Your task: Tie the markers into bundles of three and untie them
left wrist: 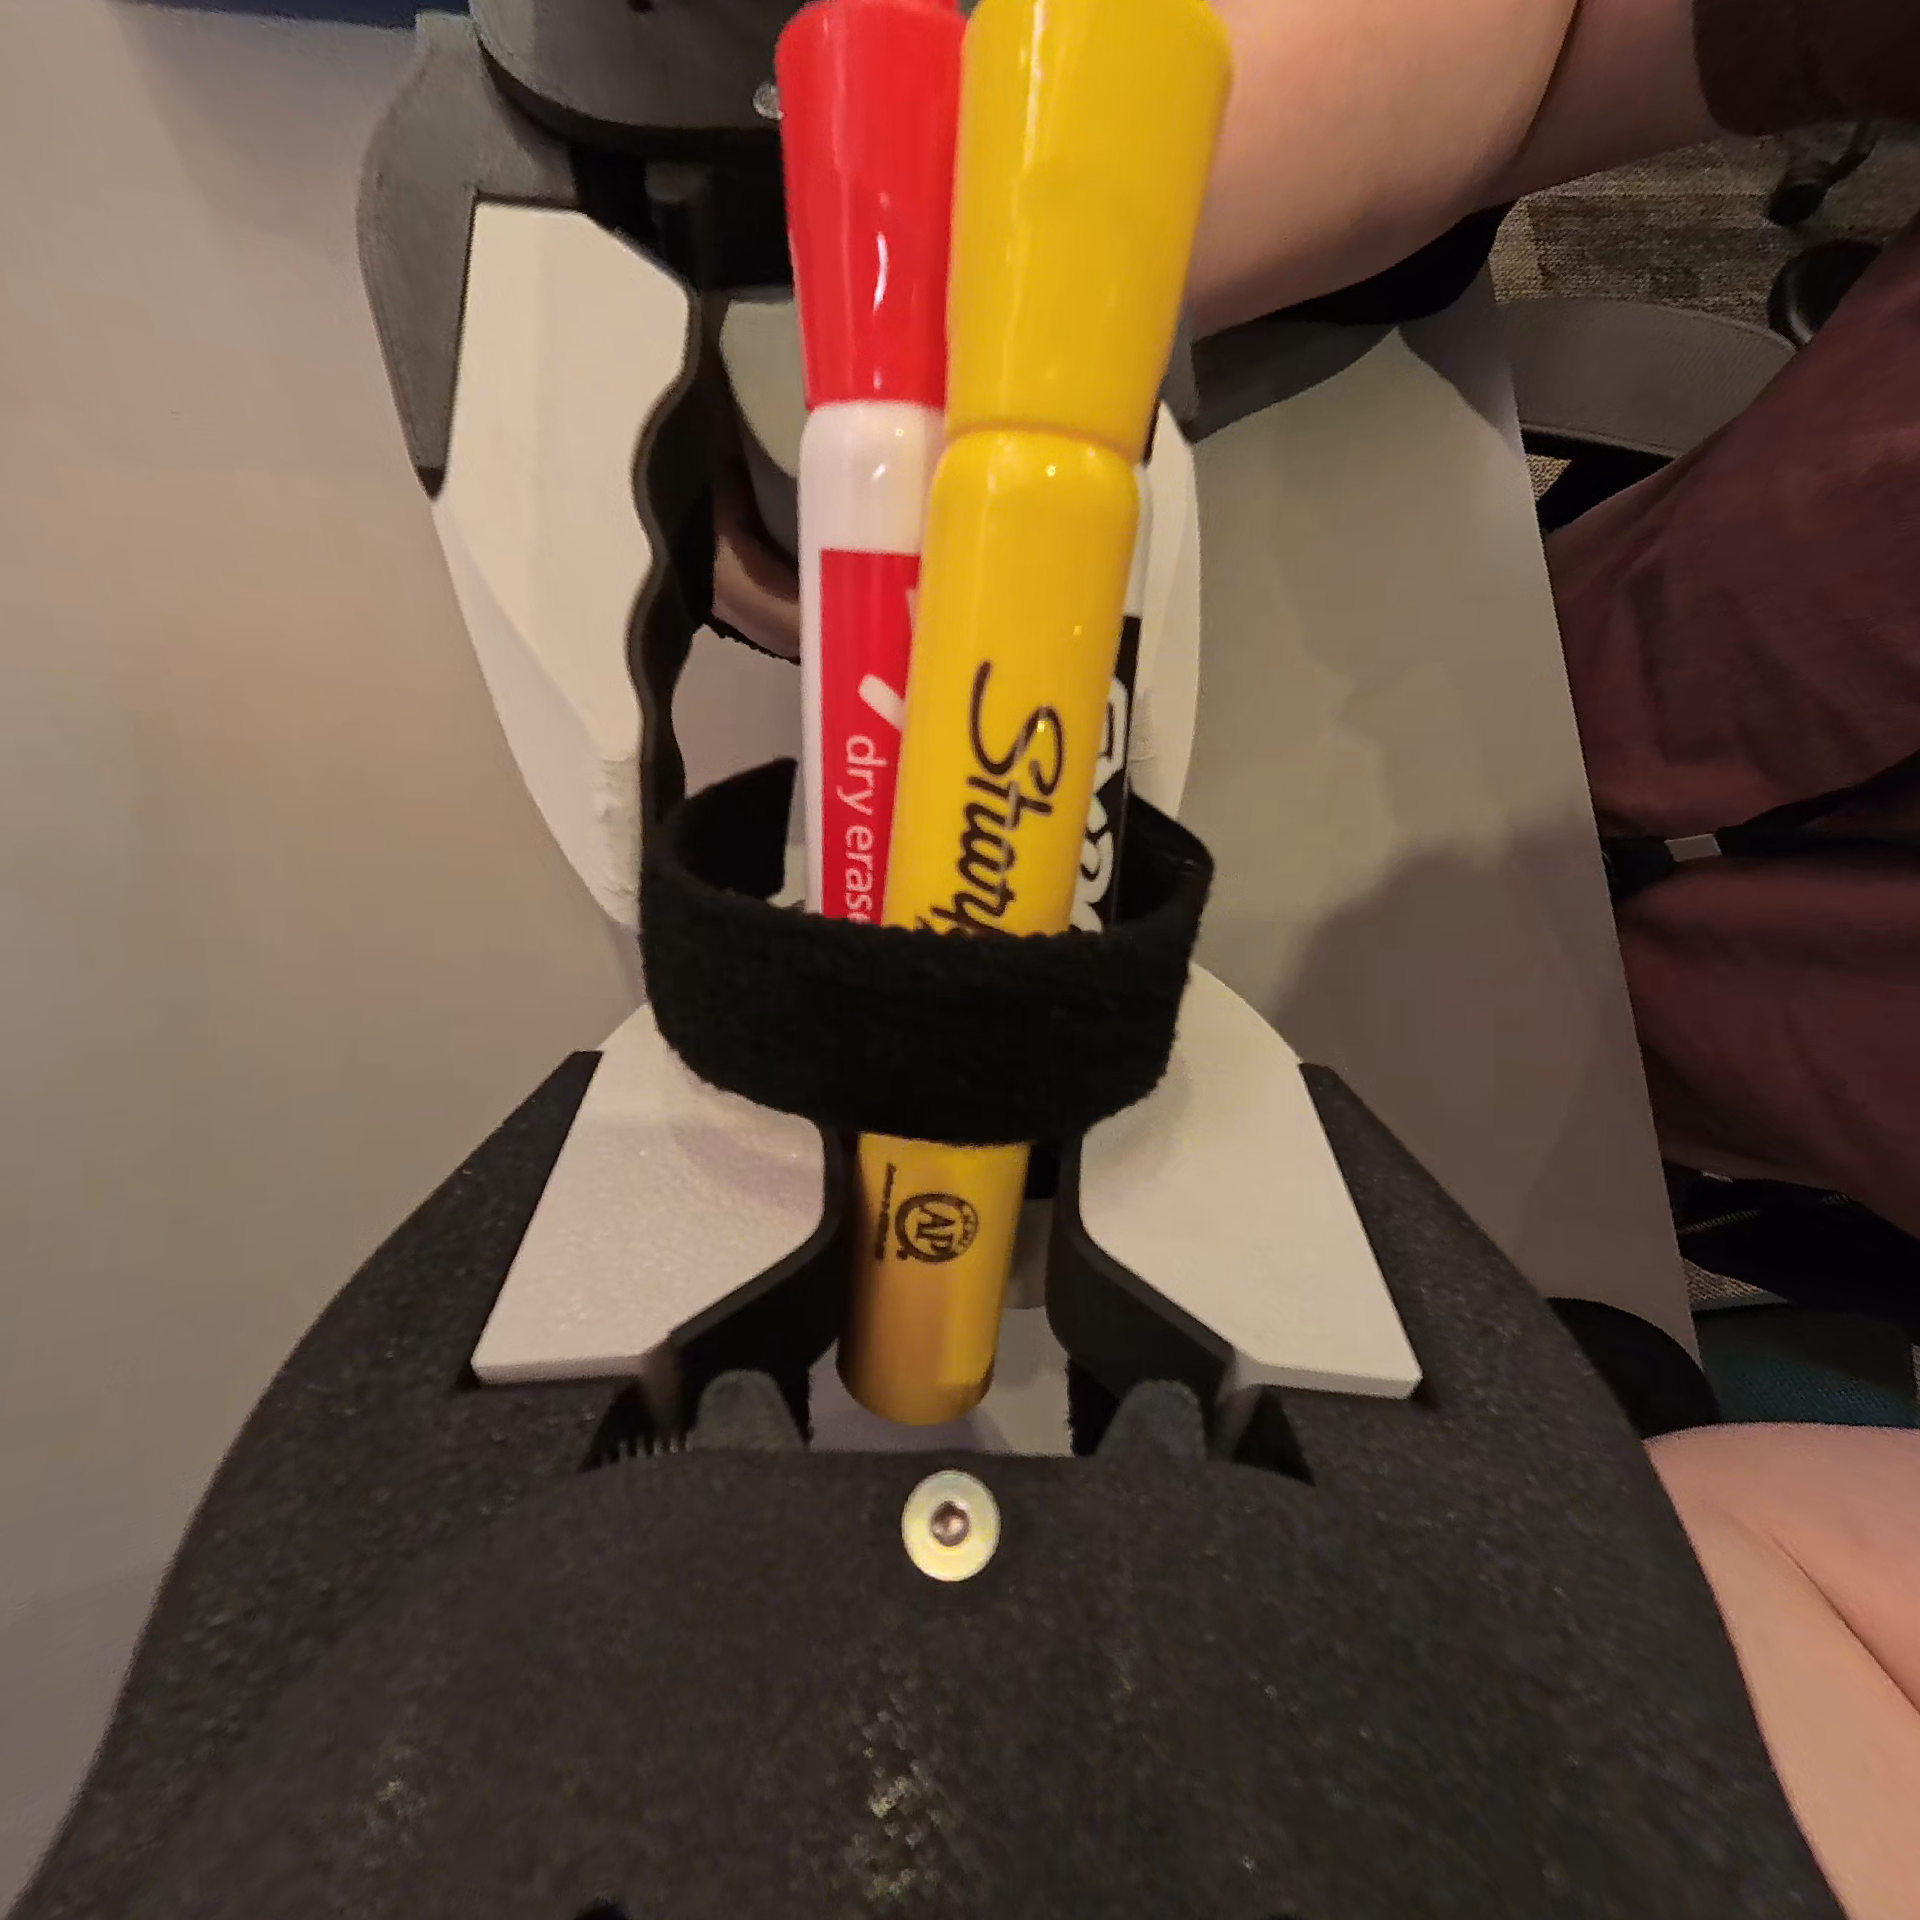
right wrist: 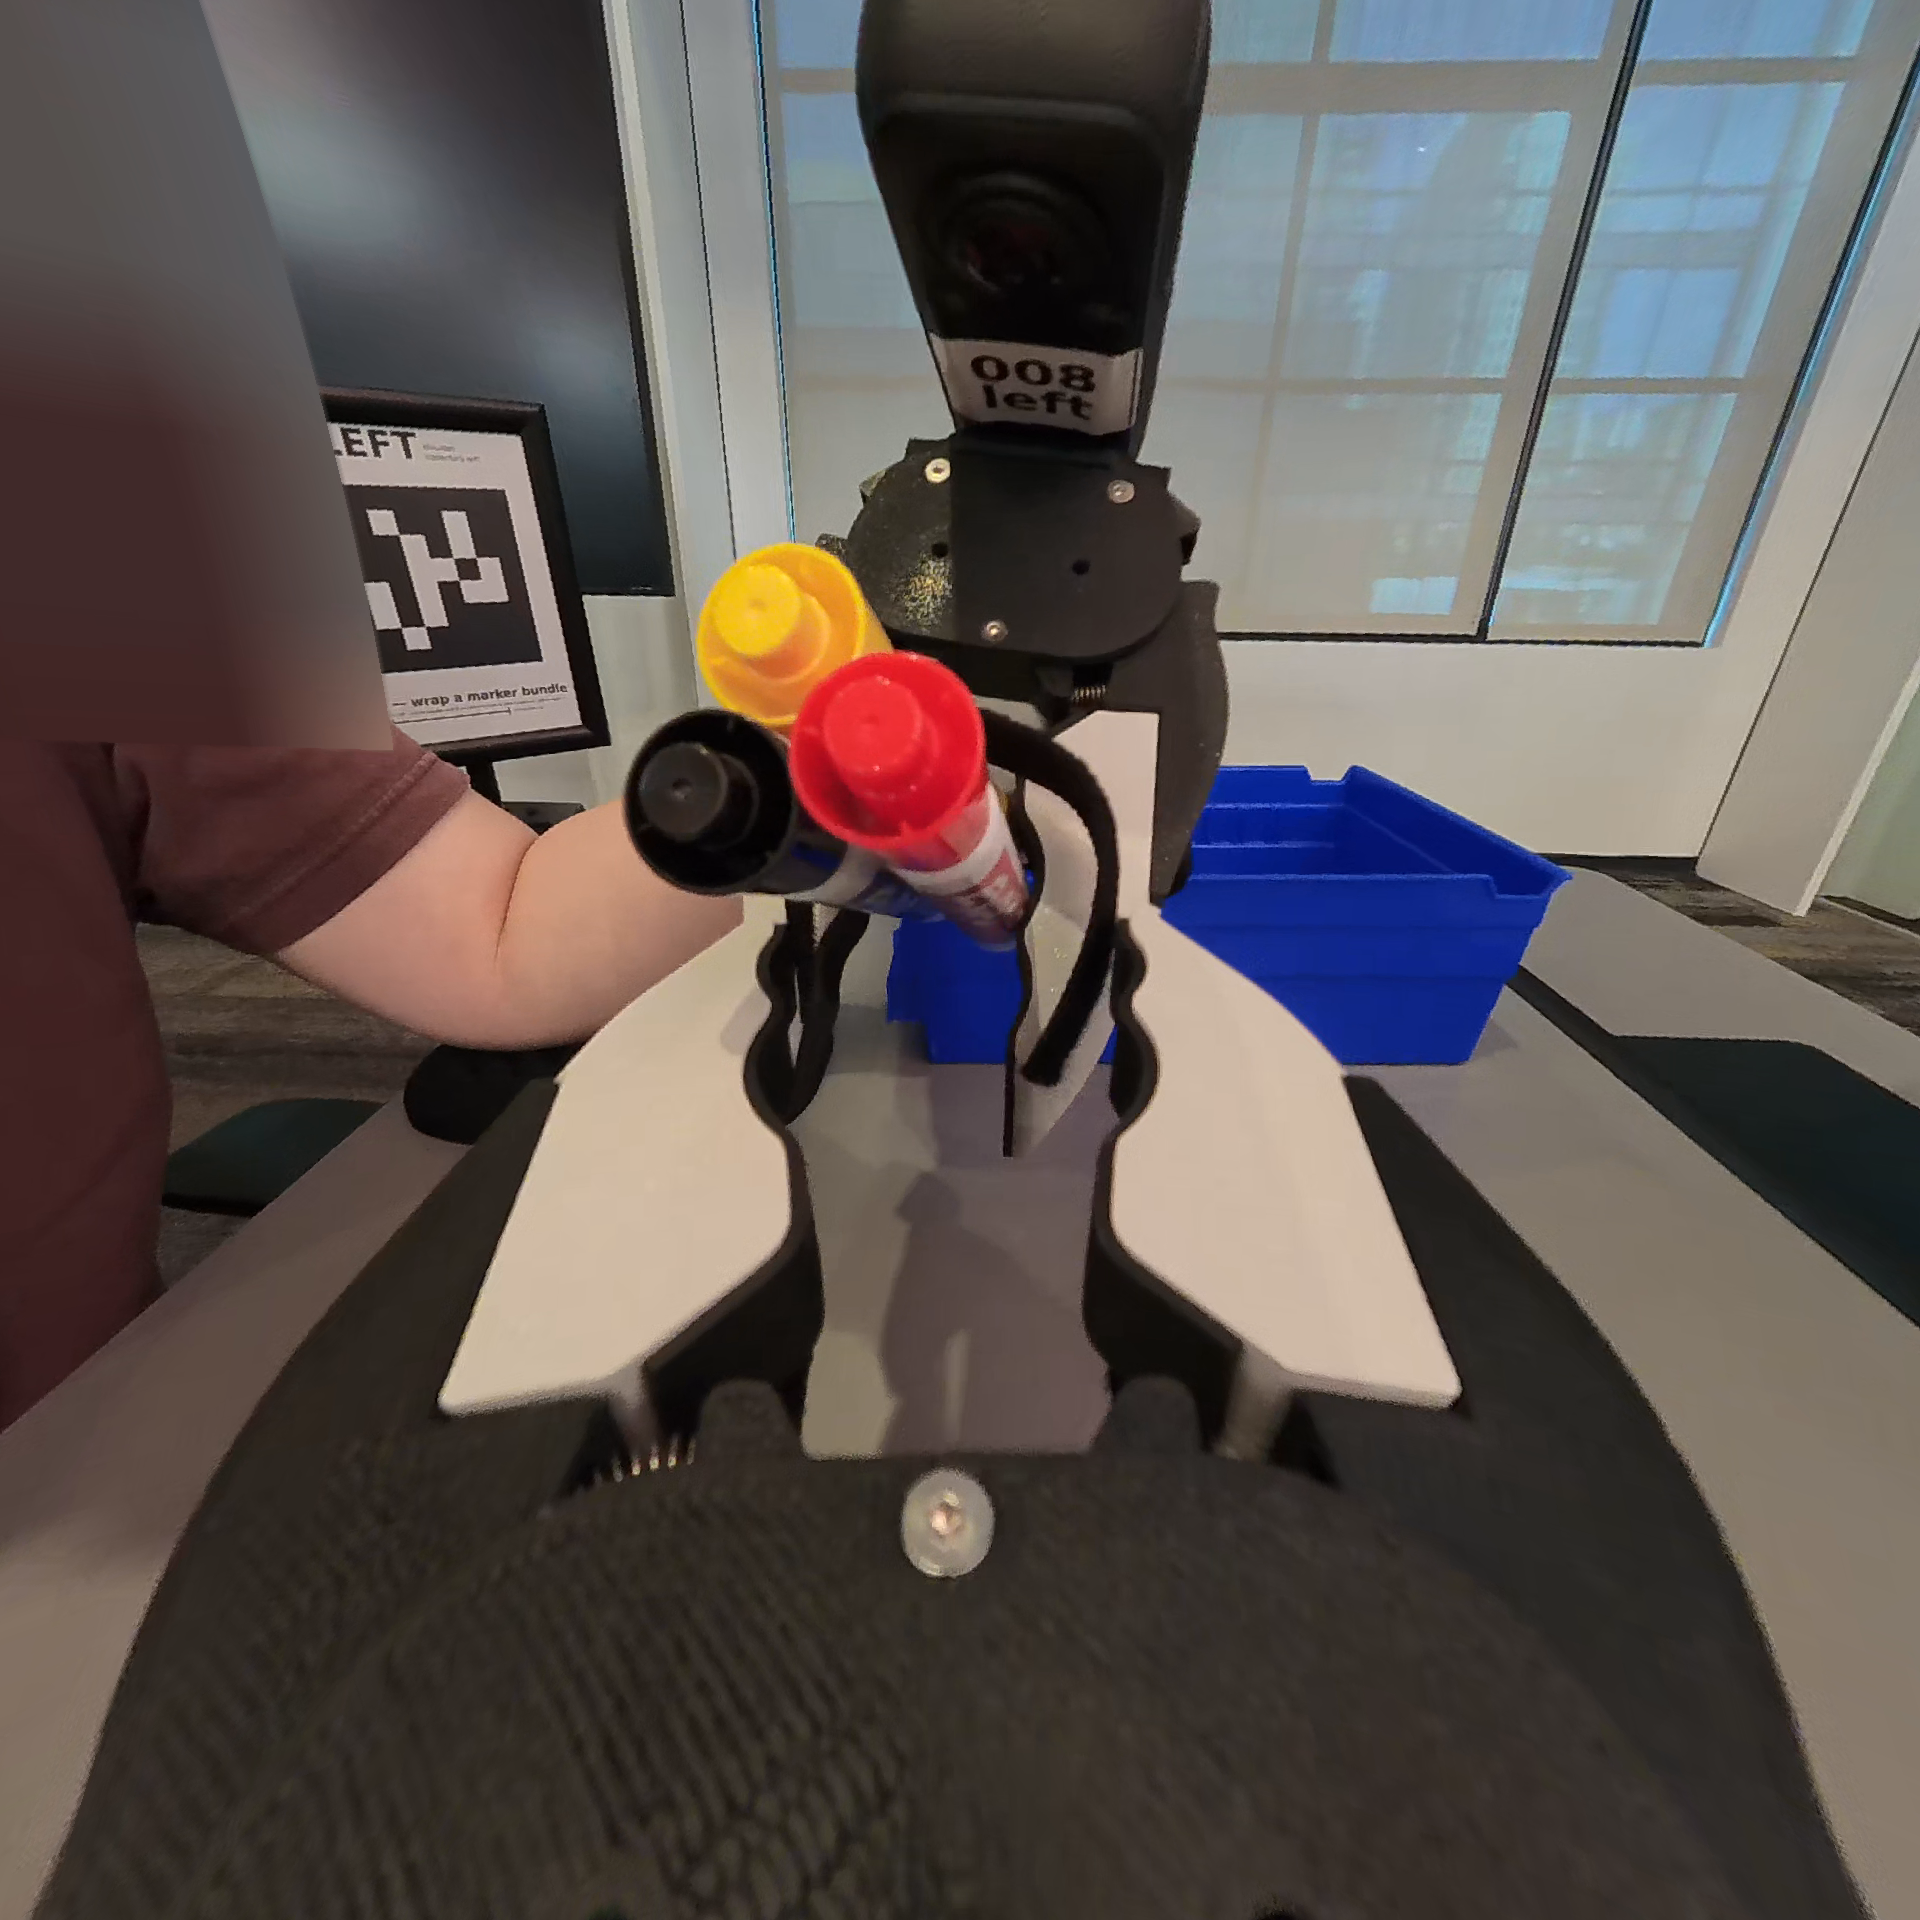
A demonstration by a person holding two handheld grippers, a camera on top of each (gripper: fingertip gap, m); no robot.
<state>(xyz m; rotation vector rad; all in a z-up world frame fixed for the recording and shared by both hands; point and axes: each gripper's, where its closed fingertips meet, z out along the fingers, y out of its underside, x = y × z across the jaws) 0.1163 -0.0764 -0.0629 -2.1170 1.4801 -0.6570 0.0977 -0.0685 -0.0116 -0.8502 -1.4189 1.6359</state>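
Observation:
Three markers, yellow (left wrist: 1039, 623), red (left wrist: 862, 468) and one black-labelled (left wrist: 1127, 665), stand bundled inside a loose black hook-and-loop strap (left wrist: 914, 997). My left gripper (left wrist: 940, 1132) is shut on the bundle just below the strap. In the right wrist view the left gripper (right wrist: 1039, 831) faces me and the yellow (right wrist: 774, 623), red (right wrist: 894, 758) and black (right wrist: 707, 795) caps point at the camera. The strap (right wrist: 1081, 914) hangs in loose loops below them. My right gripper (right wrist: 951, 977) is open, with its jaws on either side of the hanging strap and the left gripper's fingertip.
A blue plastic bin (right wrist: 1351, 935) sits on the grey table (right wrist: 1621, 997) behind the left gripper. A framed sign with a black-and-white tag (right wrist: 457, 582) stands at the back left. A person's arm (right wrist: 499, 914) reaches in from the left. My hands' fingertips stand some 5 cm from each other.

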